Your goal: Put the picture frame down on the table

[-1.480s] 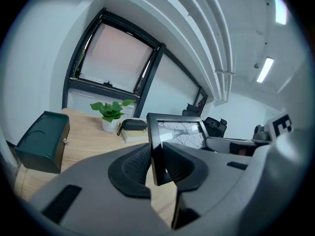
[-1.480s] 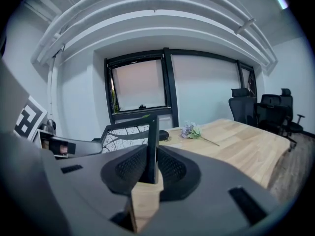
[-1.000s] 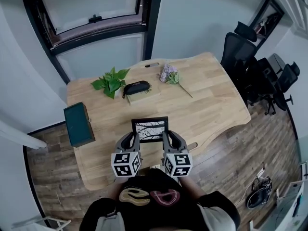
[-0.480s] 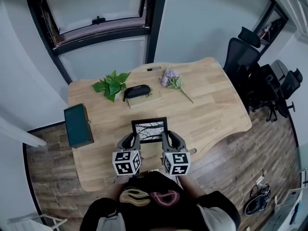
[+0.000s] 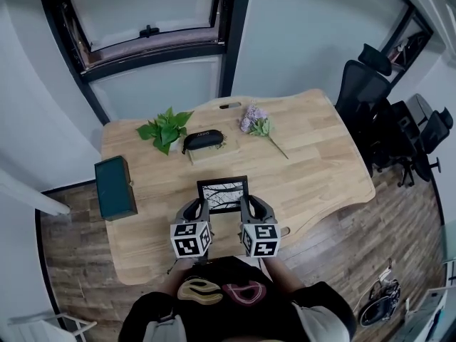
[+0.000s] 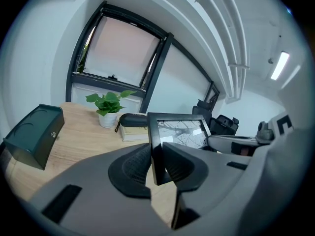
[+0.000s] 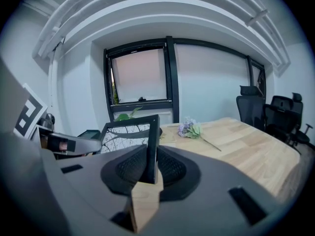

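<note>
The left hand-held gripper [image 6: 156, 162] is clamped on the left side bar of the picture frame [image 5: 222, 193]. The right hand-held gripper [image 7: 149, 168] is clamped on its right side bar, so the frame hangs between the two over the near part of the bench [image 5: 320, 166]. Its picture face is tilted up toward the person.

I judge that the frame is not set down yet, though I cannot tell if its lower edge touches the wood. What is left is to lower it and open both grips.

Just ahead of the grippers the wood is bare, so nothing seems to stand in the way. Farther ahead lies a black case [image 5: 204, 137] with a potted plant [image 5: 165, 125] to its left and a sprig of flowers [image 5: 256, 124] to its right. A green box [image 5: 115, 187] stands well to the left — office chairs [image 5: 381, 102] are far to the right, off the bench.
</note>
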Available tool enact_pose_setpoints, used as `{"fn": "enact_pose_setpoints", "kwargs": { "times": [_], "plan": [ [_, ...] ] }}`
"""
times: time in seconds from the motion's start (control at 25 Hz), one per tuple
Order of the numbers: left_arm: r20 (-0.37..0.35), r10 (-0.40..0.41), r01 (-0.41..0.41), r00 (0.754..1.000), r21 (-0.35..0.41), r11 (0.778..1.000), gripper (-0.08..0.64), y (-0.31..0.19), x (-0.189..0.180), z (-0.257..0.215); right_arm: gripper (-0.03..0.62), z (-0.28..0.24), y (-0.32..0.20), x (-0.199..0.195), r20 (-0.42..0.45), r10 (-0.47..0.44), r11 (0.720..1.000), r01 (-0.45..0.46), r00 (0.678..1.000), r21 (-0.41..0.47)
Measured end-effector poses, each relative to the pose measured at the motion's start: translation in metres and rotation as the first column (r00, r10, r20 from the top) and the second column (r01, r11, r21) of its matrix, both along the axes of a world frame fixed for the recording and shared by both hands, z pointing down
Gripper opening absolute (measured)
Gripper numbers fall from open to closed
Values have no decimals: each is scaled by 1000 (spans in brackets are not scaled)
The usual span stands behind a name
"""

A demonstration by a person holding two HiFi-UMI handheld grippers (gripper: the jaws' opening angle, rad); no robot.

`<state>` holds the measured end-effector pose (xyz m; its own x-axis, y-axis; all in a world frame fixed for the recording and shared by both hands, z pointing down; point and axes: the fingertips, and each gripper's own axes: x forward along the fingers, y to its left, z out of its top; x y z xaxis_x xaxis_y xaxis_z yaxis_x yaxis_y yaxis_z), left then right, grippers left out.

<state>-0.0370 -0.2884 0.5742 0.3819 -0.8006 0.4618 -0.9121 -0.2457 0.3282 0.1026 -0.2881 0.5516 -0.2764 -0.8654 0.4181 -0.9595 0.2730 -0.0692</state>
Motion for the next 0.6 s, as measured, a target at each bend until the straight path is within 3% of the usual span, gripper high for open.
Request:
{"fn": "enact_pose_setpoints", "kwargs": {
  "times": [0.6],
  "plan": [
    [25,-35,37,999,-83,996,83,-14,9,32,77,29,-17,8,-15,-32,998,31,999,-62]
  ]
}}
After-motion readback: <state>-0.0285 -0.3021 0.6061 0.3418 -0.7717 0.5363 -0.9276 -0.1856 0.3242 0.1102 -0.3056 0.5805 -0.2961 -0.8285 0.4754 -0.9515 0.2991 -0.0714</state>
